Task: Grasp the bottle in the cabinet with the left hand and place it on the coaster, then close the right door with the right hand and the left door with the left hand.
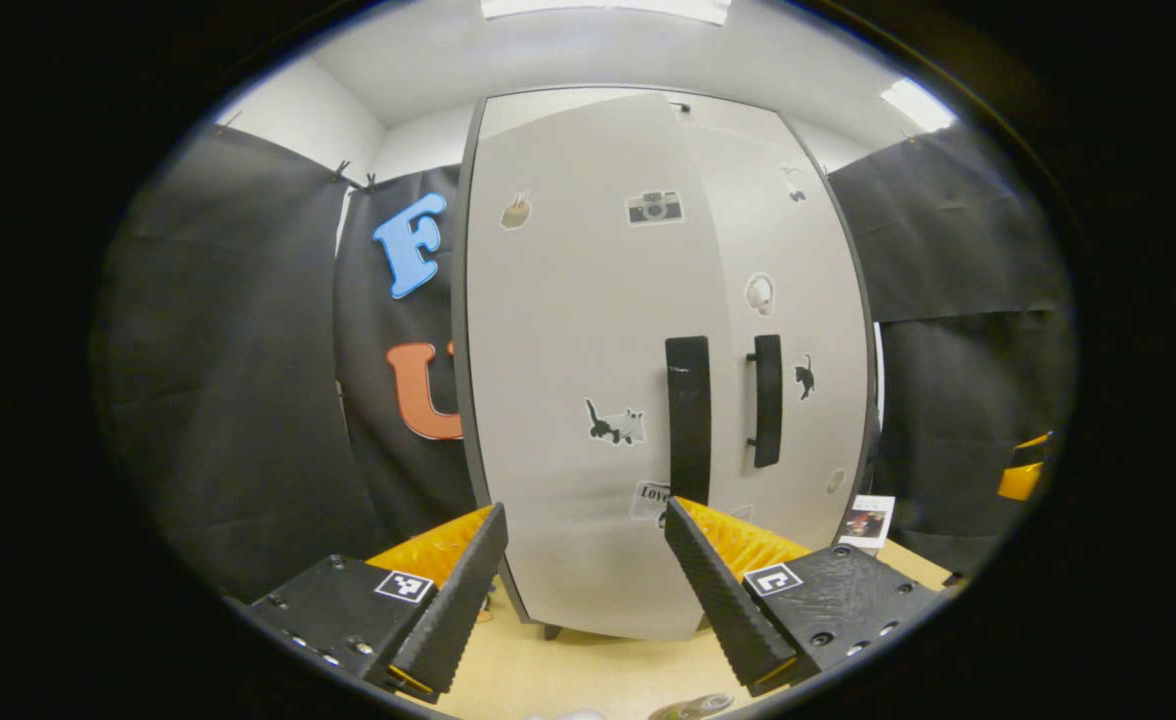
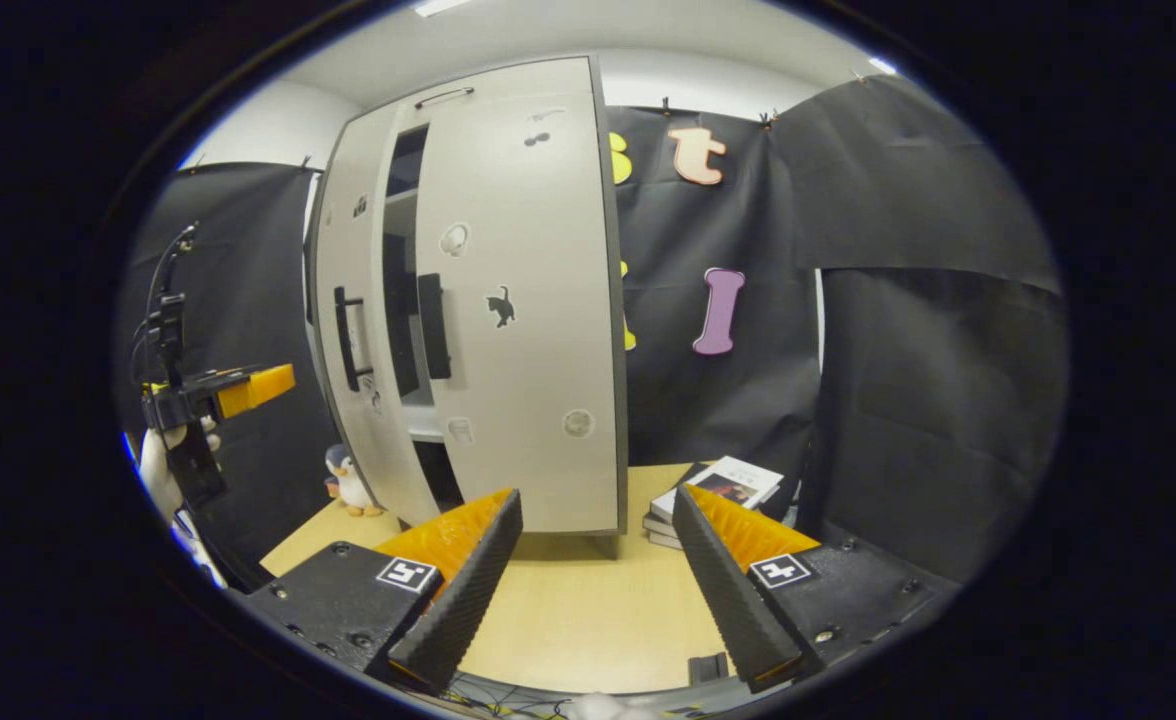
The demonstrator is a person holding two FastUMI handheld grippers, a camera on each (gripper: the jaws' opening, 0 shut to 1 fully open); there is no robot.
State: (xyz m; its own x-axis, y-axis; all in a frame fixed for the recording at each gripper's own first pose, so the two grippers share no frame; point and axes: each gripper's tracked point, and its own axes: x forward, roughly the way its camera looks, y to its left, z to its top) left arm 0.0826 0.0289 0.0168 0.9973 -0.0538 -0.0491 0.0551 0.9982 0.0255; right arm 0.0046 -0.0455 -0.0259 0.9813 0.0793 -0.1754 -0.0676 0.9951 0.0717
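A: Grey doors, both nearly shut. In the right gripper view the right door (image 2: 523, 300) stands a little ajar, with a dark gap and shelves showing between it and the left door (image 2: 348, 330).

B: And the tongs?

A: Both released, holding nothing. Left gripper (image 1: 583, 570) faces the left door (image 1: 578, 330), just below its handle (image 1: 688, 420). Right gripper (image 2: 598, 560) hangs over the table (image 2: 578, 610), apart from its door.

B: Where's the bottle?

A: I can't tell. Something round and glassy (image 1: 693, 708) is cut off at the bottom edge of the left gripper view; it may be the bottle on its coaster, but too little shows. Judging by the doors, the closing is what remains.

B: Risks?

A: If the left door goes first, its edge could meet the right one and neither would seat. A hard shove might rock the cabinet, with books (image 2: 713, 490) and a penguin toy (image 2: 348, 480) near its base.

B: Hidden parts?

A: Most of the cabinet's inside, and whether the door edges overlap.
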